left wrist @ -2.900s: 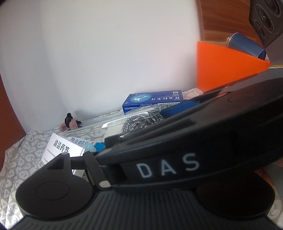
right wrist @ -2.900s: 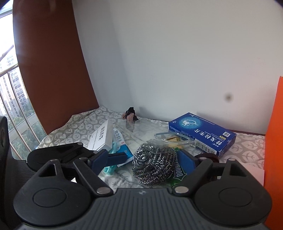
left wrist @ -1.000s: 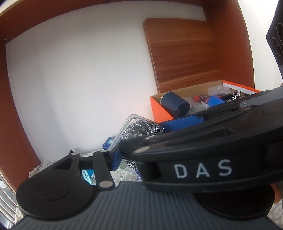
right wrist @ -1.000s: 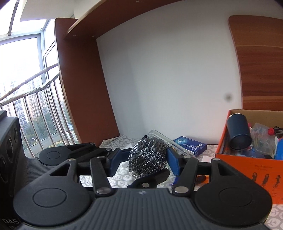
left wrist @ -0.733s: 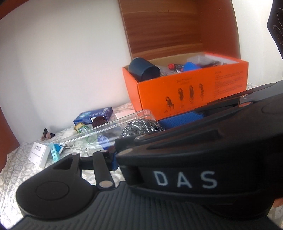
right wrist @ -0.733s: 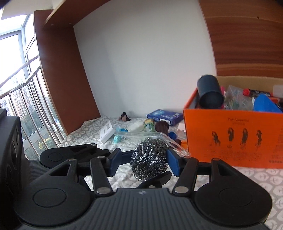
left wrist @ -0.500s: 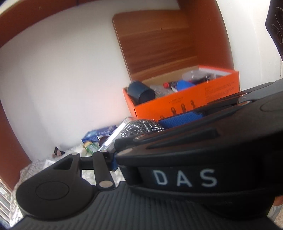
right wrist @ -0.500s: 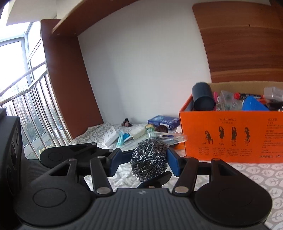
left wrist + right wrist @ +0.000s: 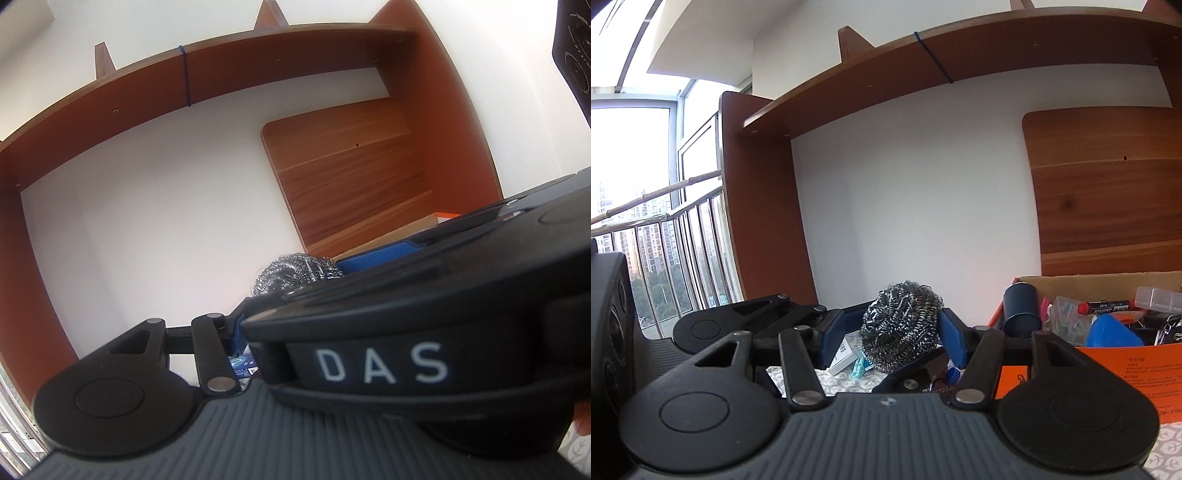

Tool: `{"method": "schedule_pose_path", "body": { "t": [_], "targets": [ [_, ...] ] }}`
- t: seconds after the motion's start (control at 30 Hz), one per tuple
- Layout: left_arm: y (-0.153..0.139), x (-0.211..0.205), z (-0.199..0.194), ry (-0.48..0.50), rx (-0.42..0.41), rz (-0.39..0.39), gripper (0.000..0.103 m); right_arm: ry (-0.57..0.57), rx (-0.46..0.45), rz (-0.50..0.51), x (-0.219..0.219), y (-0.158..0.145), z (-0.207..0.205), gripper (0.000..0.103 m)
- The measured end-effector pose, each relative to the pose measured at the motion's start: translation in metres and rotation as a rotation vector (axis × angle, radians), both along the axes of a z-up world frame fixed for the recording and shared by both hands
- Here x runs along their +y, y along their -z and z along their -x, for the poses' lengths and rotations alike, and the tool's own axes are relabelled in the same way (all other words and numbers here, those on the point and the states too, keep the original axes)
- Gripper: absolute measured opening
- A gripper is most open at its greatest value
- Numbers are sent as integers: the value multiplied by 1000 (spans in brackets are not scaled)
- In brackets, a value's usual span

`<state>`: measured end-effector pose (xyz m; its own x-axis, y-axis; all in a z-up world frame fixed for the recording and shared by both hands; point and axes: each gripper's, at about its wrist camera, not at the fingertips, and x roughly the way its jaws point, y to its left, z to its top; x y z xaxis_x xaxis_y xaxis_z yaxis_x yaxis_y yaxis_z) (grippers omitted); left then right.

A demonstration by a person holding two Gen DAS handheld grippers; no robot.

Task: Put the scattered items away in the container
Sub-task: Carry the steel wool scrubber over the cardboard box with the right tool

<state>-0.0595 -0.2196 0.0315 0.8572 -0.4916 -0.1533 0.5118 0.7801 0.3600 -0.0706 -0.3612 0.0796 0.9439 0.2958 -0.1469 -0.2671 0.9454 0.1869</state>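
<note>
My right gripper (image 9: pixel 900 336) is shut on a steel wool scourer (image 9: pixel 901 338) and holds it in the air, left of the orange box (image 9: pixel 1108 365). The scourer also shows in the left wrist view (image 9: pixel 295 275). The box holds a dark blue cup (image 9: pixel 1021 310), a red marker (image 9: pixel 1104 306) and a blue piece (image 9: pixel 1112 334). My left gripper sits just left of the right one; the right gripper's body hides most of its jaws, so I cannot tell their state. One left finger (image 9: pixel 238 326) shows.
A white box (image 9: pixel 846 354) and a teal clip (image 9: pixel 858 367) lie on the leaf-patterned cloth (image 9: pixel 827 380) below the scourer. A wooden shelf (image 9: pixel 923 66) runs overhead, with a wooden board (image 9: pixel 1108 177) behind the orange box. A balcony railing (image 9: pixel 665 251) is at the left.
Both grippers have tilted upward with the scourer still held. The clear plastic strip that hung by the scourer is gone from view. The orange box has dropped lower in both views.
</note>
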Motion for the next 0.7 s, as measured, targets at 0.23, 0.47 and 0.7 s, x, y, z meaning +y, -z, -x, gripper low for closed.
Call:
{"method": "schedule_pose_path", "body": {
  "t": [0.23, 0.47, 0.7],
  "targets": [
    [-5, -22, -12, 31, 9, 12, 54, 28, -10, 10, -11, -5, -2, 57],
    [-15, -91, -52, 130, 48, 3, 55, 115, 14, -8, -64, -9, -23, 57],
    [-29, -165, -96, 202, 97, 30, 55, 225, 26, -23, -133, -20, -49, 57]
  ]
}}
